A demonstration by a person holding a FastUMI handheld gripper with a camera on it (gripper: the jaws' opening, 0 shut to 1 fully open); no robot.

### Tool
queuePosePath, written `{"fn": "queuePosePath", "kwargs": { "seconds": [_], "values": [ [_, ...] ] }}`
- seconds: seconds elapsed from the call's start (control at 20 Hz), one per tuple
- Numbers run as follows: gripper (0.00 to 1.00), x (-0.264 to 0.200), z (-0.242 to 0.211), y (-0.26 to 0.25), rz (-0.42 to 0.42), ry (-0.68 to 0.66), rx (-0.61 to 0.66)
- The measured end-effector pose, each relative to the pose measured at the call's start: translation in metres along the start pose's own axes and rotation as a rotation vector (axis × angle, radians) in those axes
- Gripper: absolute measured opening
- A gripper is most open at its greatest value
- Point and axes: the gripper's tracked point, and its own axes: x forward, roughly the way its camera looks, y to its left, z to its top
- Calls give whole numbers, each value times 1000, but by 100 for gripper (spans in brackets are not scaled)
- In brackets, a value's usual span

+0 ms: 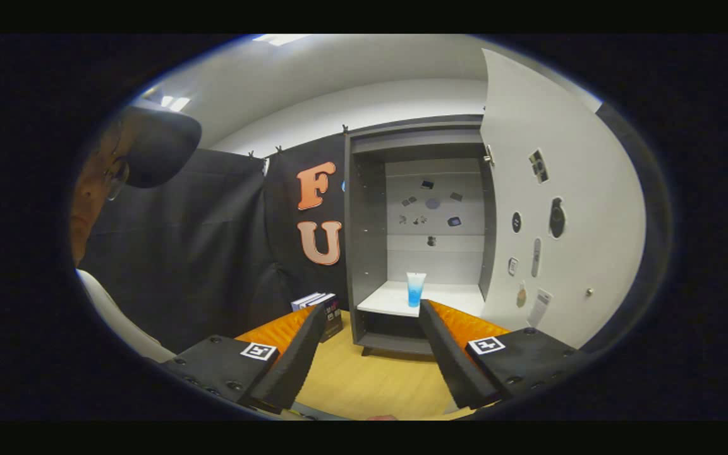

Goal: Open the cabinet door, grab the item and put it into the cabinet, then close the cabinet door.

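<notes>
Cabinet stands on the bench, its door swung wide open to the right. White shelf inside carries the item: a small blue-and-clear tube, upright on its cap, near the shelf's front edge, beyond the fingers. Books stand left of the cabinet. Gripper is spread wide, nothing between the fingers.

Judgement: tube is light, soft-walled and likely slick; squeeze gently at mid-body, as it would tip easily.
</notes>
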Motion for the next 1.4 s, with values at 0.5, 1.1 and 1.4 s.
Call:
{"fn": "queuePosePath", "kwargs": {
  "seconds": [0.5,1.1,1.4],
  "values": [
    [92,-116,-32,-86,-255,-48,54],
    [96,-110,-47,-265,-688,-133,140],
    [96,-84,-54,-254,-603,-143,169]
  ]
}}
